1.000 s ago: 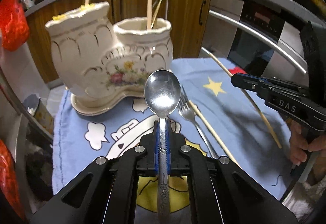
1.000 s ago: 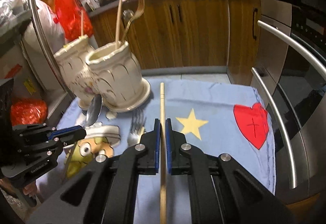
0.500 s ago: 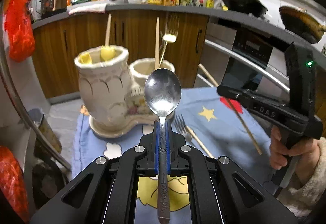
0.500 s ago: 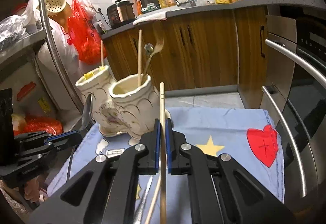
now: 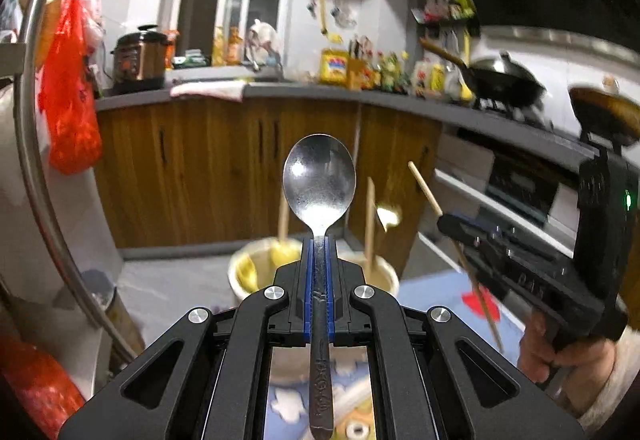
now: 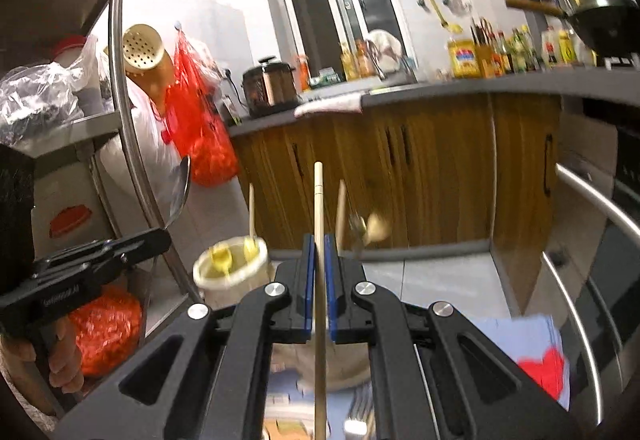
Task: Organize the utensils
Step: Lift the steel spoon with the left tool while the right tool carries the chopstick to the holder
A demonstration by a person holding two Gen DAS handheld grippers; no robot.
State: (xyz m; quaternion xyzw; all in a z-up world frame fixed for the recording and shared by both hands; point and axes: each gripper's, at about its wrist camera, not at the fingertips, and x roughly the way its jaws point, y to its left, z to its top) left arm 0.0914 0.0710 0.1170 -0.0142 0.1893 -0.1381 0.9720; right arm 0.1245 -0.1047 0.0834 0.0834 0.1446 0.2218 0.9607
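Observation:
My left gripper (image 5: 319,240) is shut on a steel spoon (image 5: 319,183), bowl up and facing the camera, raised above the cream ceramic utensil holder (image 5: 256,272). My right gripper (image 6: 319,240) is shut on a wooden chopstick (image 6: 318,199) that points upward. From the left wrist view the right gripper (image 5: 444,220) and its chopstick (image 5: 425,187) hover at the right. From the right wrist view the left gripper (image 6: 164,236) with the spoon (image 6: 180,195) shows at the left. The holder (image 6: 230,268) has two cups, with a chopstick and a fork standing in one; both views are blurred.
A blue cartoon cloth (image 6: 520,336) covers the table below. A steel oven handle (image 6: 600,195) runs along the right, and a metal rack (image 6: 128,119) with a red bag (image 6: 200,127) stands left. Wooden cabinets (image 5: 200,167) and a crowded counter lie behind.
Both grippers have risen and tilted up with the spoon and the chopstick. The holder has dropped low in both views, and the cloth is nearly out of sight.

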